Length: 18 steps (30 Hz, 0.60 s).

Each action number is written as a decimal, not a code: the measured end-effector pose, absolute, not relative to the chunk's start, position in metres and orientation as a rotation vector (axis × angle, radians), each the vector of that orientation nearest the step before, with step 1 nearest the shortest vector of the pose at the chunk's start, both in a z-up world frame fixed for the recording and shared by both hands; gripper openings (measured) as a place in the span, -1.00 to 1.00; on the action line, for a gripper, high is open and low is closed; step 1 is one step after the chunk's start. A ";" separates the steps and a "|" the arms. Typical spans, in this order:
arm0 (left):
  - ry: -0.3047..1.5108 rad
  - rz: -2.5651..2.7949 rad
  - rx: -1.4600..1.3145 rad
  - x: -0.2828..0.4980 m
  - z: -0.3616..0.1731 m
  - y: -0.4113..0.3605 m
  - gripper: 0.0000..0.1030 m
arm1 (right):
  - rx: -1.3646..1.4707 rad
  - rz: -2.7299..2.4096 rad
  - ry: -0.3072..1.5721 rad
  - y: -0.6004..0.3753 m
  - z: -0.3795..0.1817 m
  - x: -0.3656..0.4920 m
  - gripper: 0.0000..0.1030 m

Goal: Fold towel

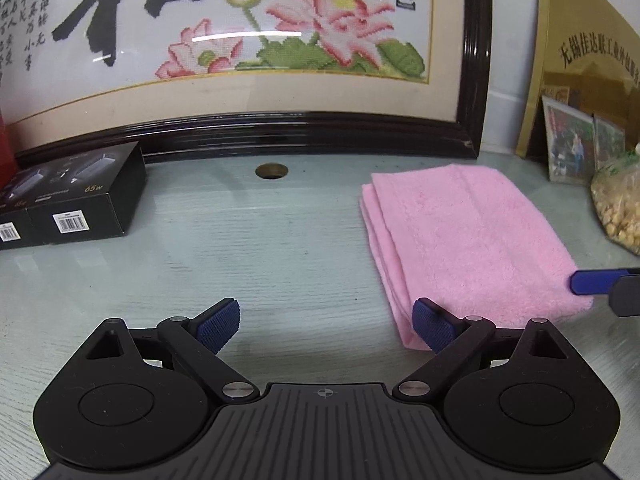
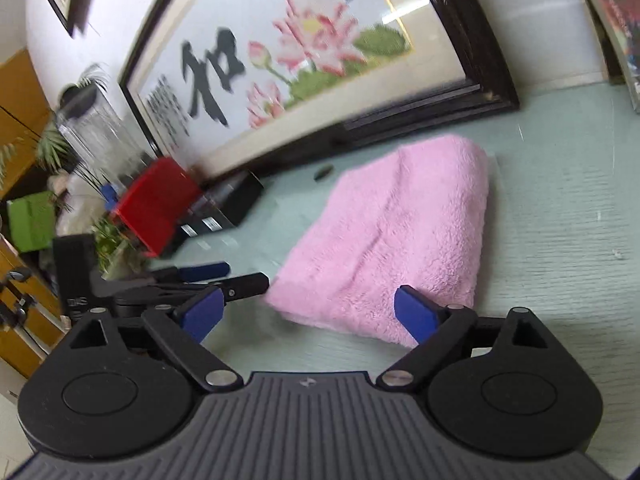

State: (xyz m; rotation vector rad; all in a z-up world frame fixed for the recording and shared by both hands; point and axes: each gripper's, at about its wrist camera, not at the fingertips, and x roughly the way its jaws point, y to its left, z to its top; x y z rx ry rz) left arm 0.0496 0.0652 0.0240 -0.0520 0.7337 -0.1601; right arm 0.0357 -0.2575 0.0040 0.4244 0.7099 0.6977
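Pink and fluffy, the towel (image 1: pixel 472 240) lies folded in layers on the table (image 1: pixel 260 248), seemingly flat; left gripper (image 1: pixel 326 326) and right gripper (image 2: pixel 308 314) gape wide, holding nothing.

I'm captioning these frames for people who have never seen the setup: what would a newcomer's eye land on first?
First, the fluffy pink towel, folded into a thick rectangle on the pale green wood-grain tabletop. Behind it the big dark-framed cross-stitch picture of pink lotus flowers leans against the wall. Near the camera, the left gripper and the right gripper both stand open and empty, by the towel's near edge.
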 end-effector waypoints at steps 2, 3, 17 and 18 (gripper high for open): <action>0.700 -0.172 -0.095 0.042 0.030 0.074 0.84 | 0.355 0.610 0.670 -0.260 0.006 0.025 0.84; 0.678 -0.176 -0.111 0.036 0.032 0.078 0.85 | 0.306 0.537 0.644 -0.260 0.007 0.018 0.85; 0.537 -0.267 0.044 -0.034 0.030 0.002 0.99 | -0.008 0.228 0.755 -0.227 -0.020 -0.028 0.99; 0.543 -0.271 0.056 -0.036 0.028 -0.003 1.00 | -0.025 0.209 0.755 -0.225 -0.021 -0.030 0.99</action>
